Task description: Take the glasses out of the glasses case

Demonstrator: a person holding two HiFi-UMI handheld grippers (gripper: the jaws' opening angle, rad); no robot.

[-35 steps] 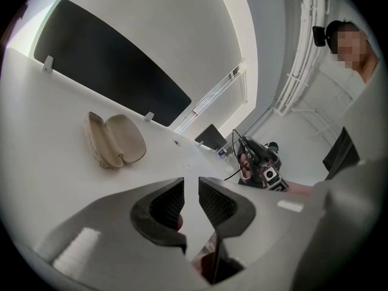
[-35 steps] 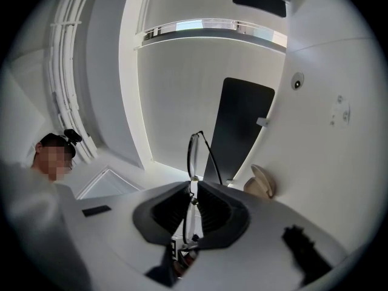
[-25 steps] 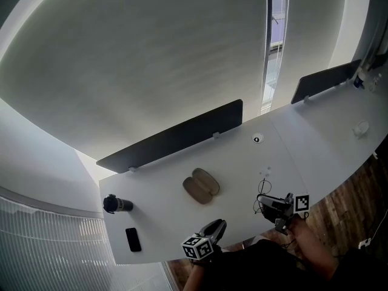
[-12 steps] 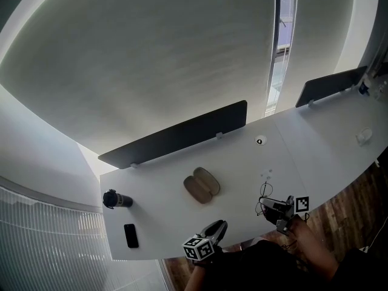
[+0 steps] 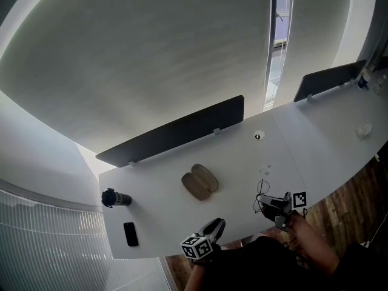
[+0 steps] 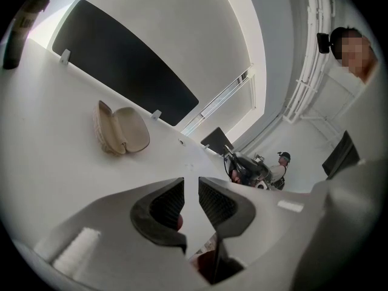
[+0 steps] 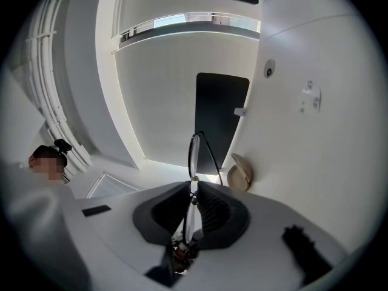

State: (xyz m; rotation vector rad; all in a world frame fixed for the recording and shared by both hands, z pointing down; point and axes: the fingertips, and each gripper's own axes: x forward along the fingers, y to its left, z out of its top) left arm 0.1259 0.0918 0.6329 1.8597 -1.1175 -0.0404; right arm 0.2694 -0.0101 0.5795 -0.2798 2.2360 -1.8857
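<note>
Gripping glasses (image 7: 194, 156): right hand-held gripper (image 7: 193, 190) | left hand-held gripper (image 6: 191, 190): jaws apart, empty | open case (image 5: 200, 182), bottle (image 5: 115, 198), phone (image 5: 129, 234) on table (image 5: 291, 144)

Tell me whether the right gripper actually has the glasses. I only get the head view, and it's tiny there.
Observer: Yes. In the right gripper view, the right gripper is shut on the glasses, which stand edge-on and stick out past the jaws.
Operator: And the left one?
Observer: The left gripper holds nothing. Its jaws stand apart with nothing between them.
Operator: Is the case empty?
Observer: In the left gripper view, the glasses case lies open on the table, with no glasses showing in it.
</note>
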